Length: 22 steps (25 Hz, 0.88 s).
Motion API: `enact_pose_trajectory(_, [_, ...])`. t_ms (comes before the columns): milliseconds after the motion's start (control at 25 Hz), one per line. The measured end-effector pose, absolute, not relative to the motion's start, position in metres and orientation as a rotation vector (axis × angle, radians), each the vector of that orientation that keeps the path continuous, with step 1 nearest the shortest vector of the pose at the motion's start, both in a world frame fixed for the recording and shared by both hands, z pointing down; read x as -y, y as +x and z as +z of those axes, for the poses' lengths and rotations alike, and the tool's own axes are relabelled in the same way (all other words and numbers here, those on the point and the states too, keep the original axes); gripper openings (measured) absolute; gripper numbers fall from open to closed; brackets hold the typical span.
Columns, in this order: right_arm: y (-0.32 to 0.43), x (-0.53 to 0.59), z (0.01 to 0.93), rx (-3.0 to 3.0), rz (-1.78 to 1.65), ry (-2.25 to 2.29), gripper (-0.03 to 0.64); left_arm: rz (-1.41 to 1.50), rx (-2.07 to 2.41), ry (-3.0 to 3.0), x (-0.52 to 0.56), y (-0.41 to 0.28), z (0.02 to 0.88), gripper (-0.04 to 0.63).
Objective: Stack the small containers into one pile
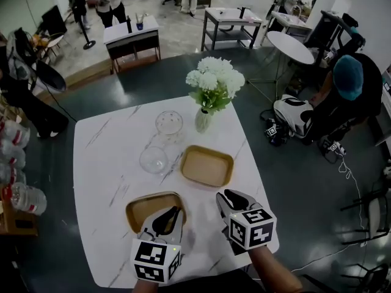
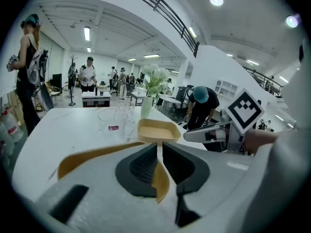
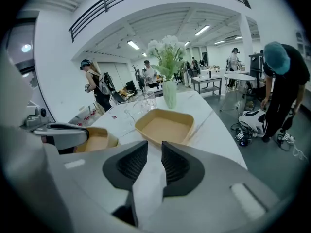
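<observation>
My left gripper (image 2: 159,147) is clamped on the near tray (image 1: 143,209). In the left gripper view its jaws are pinched onto the thin tan rim on the tray's right side, the wall standing between the pads. That tray sits at about 6 o'clock on the table (image 1: 104,163), close to the near edge.

My right gripper (image 3: 154,147) is empty. Its jaws stand apart with only bare tabletop showing between them. It hangs at about 5 o'clock on the table, just beside the left gripper and apart from it.

The far tray (image 1: 206,165) lies near the table's centre, at 1 o'clock from the near tray and well apart from it. It is straight ahead of the right gripper's jaws, at 12 o'clock from them, and untouched. Both trays are tan with rounded corners and look empty.

Two clear glass containers are also separate. The near glass (image 1: 153,159) is at 9 o'clock from the far tray, just beside it. The far glass (image 1: 169,123) stands at 12 o'clock from the near glass. A vase (image 1: 203,121) of white flowers stands at 3 o'clock from the far glass, near the table's far edge.

Nothing is stacked yet.
</observation>
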State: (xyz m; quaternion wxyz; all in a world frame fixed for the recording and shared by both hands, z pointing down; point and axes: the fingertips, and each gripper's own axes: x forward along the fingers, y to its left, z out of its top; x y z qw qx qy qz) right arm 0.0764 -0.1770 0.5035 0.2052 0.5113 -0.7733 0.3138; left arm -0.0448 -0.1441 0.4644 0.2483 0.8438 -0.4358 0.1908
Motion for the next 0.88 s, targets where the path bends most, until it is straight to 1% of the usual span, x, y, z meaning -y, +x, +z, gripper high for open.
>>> enact_pose_trajectory(240, [0.109,0.194,0.505,2.113,0.892,1.528,0.094,0.525,1.132,2.342,0.16,-0.009,0.465,0.035])
enact_pose_trajectory(480, [0.125,0.212,0.517,2.085,0.946,1.567,0.101,0.518,1.128,2.357,0.183,0.017,0.464,0.037])
enact_pose_trajectory(880, [0.133,0.241,0.541,2.048,1.126,1.615,0.123,0.51,1.154,2.305,0.209,0.027,0.478,0.04])
